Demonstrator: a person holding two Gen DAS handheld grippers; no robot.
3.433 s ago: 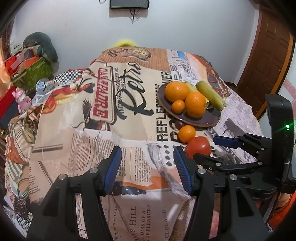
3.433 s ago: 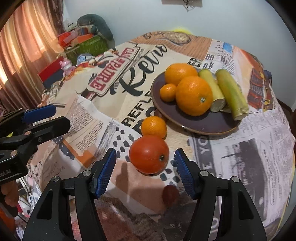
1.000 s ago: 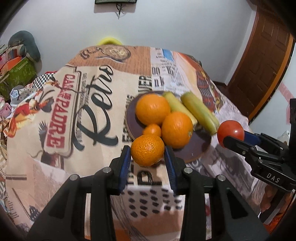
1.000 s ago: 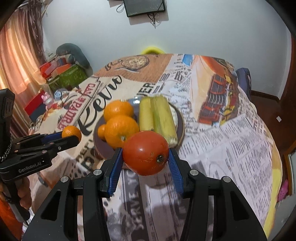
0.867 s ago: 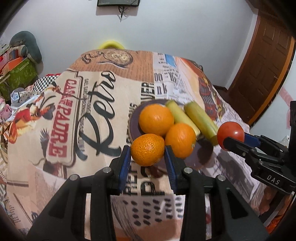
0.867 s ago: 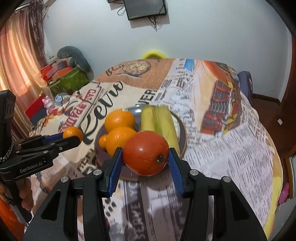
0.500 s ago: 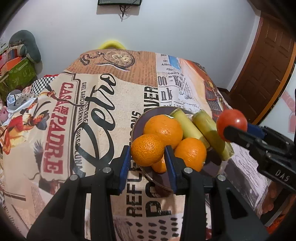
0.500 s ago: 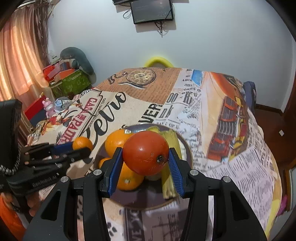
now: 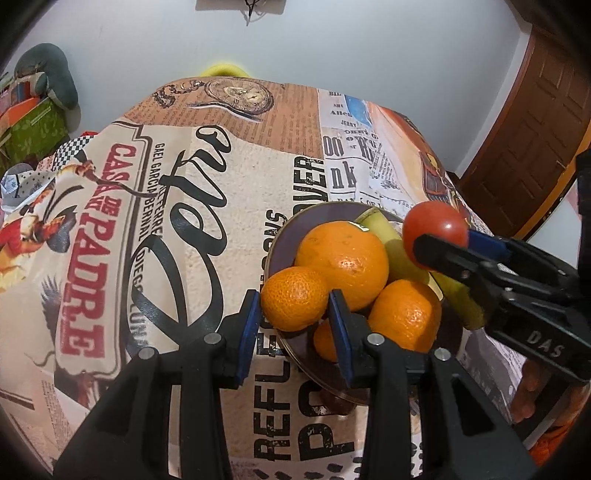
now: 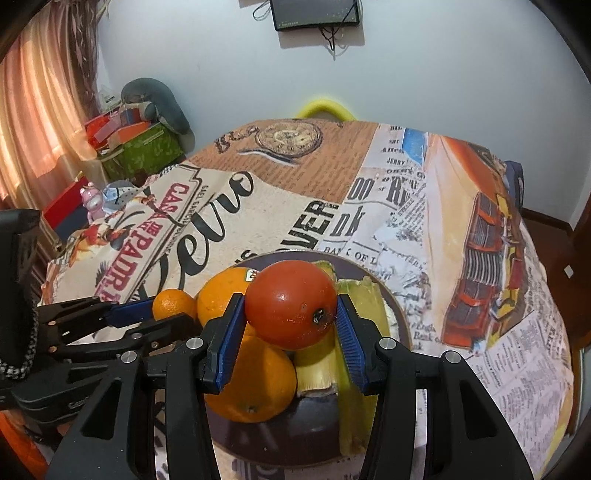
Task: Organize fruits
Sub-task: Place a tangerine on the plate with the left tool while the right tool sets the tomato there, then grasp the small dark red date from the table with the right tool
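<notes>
A pale wall (image 10: pixel 424 74) with a dark screen (image 10: pixel 314 13) mounted high closes the room behind my surface (image 9: pixel 229 206), which is covered in a cloth printed with retro newspaper lettering and a pocket watch. My left tool (image 9: pixel 293 317) is clamped on a small orange mandarin (image 9: pixel 293 297), its blue pads pressing both sides, and it hangs over the near-left rim of the round dark brown plate (image 9: pixel 284 236). My right tool (image 10: pixel 291 325) is clenched around a round red tomato (image 10: pixel 291 304), held above the middle of the same plate (image 10: pixel 397 321); in the left view that tomato (image 9: pixel 434 230) sits at the tip of the right tool (image 9: pixel 439 245), over the plate's right side. On the plate lie two large oranges, one further back (image 9: pixel 341 264) and one nearer right (image 9: pixel 404 314), touching each other, with a smaller orange fruit (image 9: pixel 325 341) partly hidden below them. Beside the oranges lie pale yellow-green stalk-like pieces (image 10: pixel 364 306), side by side. Off to the left, beyond the surface, stand a green patterned box (image 10: pixel 142 153), a grey cushion (image 10: pixel 155 99) and a peach curtain (image 10: pixel 40 96). A brown wooden door (image 9: pixel 524 147) stands at the right.
</notes>
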